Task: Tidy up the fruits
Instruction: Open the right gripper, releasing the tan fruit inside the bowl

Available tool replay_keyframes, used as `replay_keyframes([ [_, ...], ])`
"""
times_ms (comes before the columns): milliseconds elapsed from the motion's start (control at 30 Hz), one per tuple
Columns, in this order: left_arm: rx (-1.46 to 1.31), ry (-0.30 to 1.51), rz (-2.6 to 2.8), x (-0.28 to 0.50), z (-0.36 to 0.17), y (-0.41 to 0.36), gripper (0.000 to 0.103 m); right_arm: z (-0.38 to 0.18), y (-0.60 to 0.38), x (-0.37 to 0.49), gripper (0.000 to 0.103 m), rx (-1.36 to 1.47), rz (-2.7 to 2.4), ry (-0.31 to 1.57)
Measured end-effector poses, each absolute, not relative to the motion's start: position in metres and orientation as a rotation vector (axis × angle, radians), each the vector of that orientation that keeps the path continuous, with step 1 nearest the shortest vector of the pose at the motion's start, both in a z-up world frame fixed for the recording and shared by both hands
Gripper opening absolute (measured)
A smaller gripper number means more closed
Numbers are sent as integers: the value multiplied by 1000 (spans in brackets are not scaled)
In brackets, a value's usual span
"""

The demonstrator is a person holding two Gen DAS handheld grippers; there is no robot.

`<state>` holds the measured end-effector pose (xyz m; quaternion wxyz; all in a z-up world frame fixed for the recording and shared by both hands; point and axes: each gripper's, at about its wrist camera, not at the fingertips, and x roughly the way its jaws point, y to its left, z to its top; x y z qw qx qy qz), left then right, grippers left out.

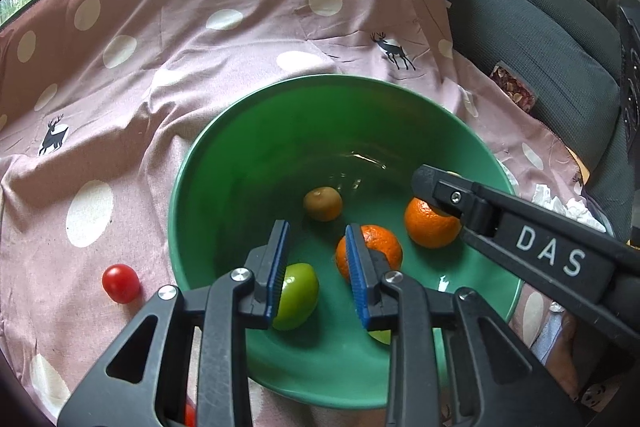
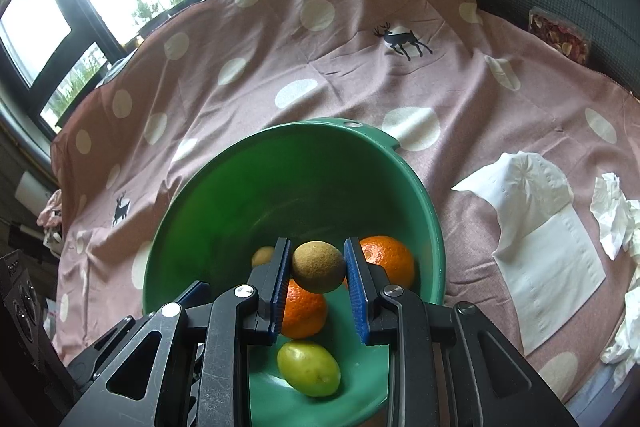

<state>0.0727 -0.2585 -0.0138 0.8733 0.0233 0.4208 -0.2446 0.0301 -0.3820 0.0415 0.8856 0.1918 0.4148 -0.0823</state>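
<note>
A green bowl [image 1: 208,163] [image 2: 224,187] sits on a pink dotted cloth. It holds two oranges [image 1: 430,225] [image 1: 380,247], a brown kiwi [image 1: 322,203] and a green fruit [image 1: 298,293]. My left gripper [image 1: 318,269] is open and empty over the bowl, its fingers beside the green fruit and an orange. My right gripper [image 2: 318,271] is over the bowl, shut on a second brown kiwi [image 2: 318,266]; below it lie oranges [image 2: 304,311] [image 2: 390,259], a green fruit [image 2: 309,369] and the other kiwi [image 2: 262,255]. A red tomato [image 1: 121,283] lies on the cloth left of the bowl.
The right gripper's arm [image 1: 520,239] reaches over the bowl's right rim. White tissues [image 2: 548,227] and crumpled paper [image 2: 616,223] lie right of the bowl. A dark cushioned seat [image 1: 540,27] with a snack packet [image 1: 514,89] is at the far right. Windows are behind.
</note>
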Motion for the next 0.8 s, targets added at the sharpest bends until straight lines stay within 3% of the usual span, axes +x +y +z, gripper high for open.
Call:
replay_keyframes([
  [300,-17,871,-516,72,-12,-253,29,41,-383,30,28,401,-172,862],
  [533,-26,850,-543,69,-9,-255,37,42,-384,29,28,407,-179,862],
  [600,-1,838,-539,66,-8,-258,44,42,-385,29,28,409,-183,861],
  [800,-63,845,-552,63,-2,-251,46,42,-388,28,28,414,-200,862],
])
